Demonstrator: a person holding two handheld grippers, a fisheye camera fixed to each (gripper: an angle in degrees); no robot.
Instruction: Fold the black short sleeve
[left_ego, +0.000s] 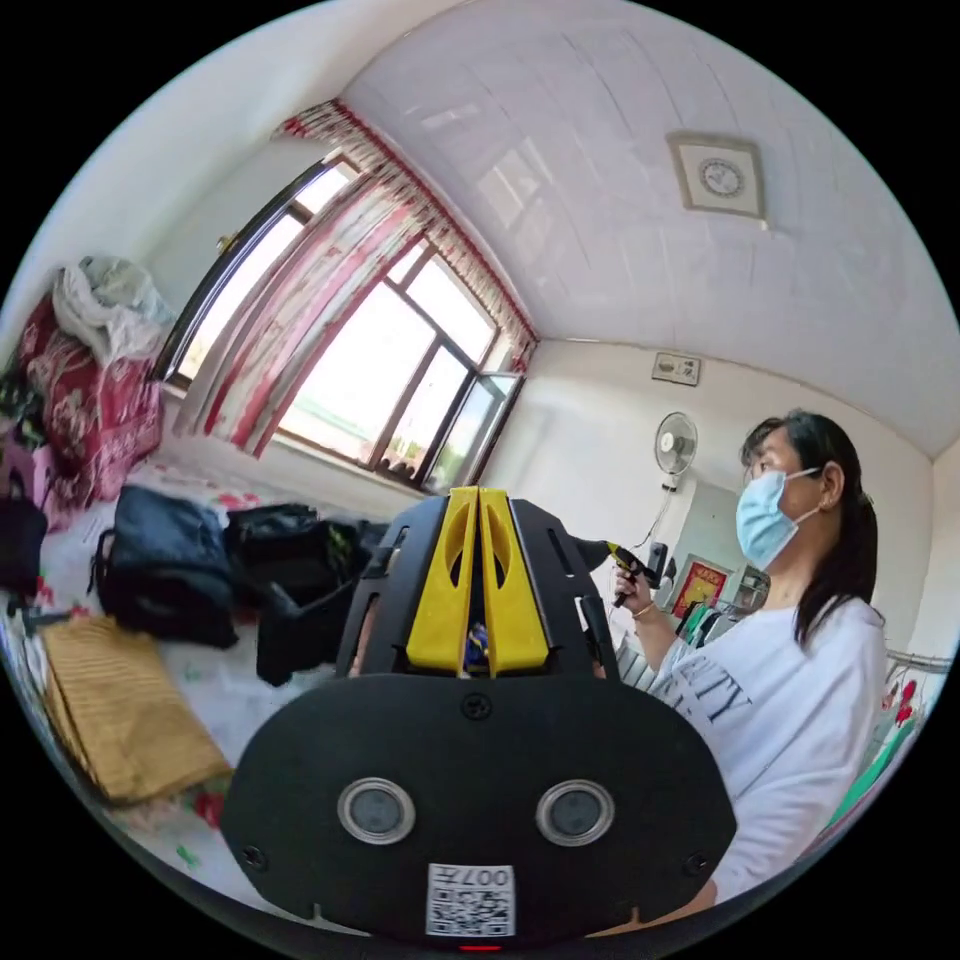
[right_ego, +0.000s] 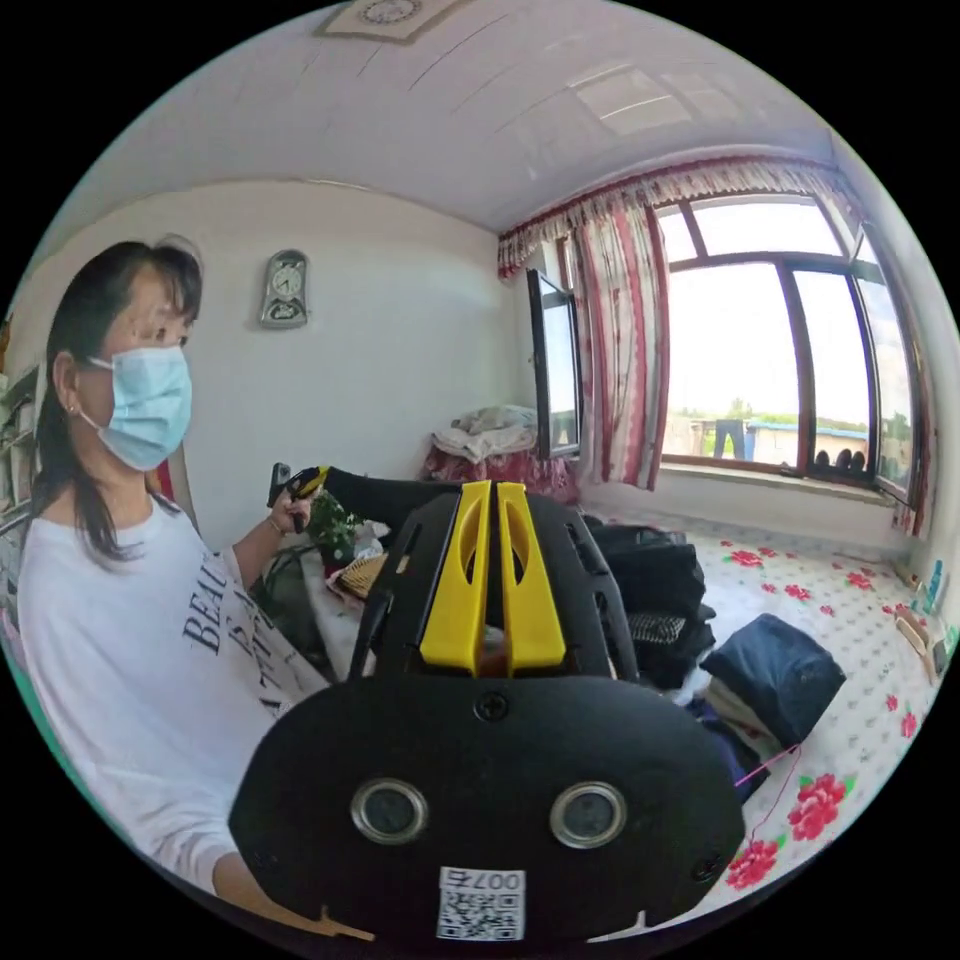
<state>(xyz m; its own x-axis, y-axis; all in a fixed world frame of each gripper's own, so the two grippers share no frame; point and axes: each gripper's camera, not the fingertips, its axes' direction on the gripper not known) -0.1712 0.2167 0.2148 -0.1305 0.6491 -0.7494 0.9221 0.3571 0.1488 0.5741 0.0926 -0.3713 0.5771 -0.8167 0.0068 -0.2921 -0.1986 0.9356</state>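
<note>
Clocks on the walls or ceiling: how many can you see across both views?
2. A square clock sits on the ceiling in the left gripper view, also at the top edge of the right gripper view. A wall clock hangs beside the person's head. Others may be hidden.

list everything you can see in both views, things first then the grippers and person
folded cloth: one, mustard yellow, on the floral bed surface
black bags: several, black, in a pile on the bed by the window
folded dark garment: one, navy, on the bed
curtains: red and white, beside the window
wall clock: one, grey, on the white wall
fan: one, white, on the wall
left gripper: yellow fingers close together, raised
right gripper: yellow fingers close together, raised
person: one, white top, blue mask
</note>
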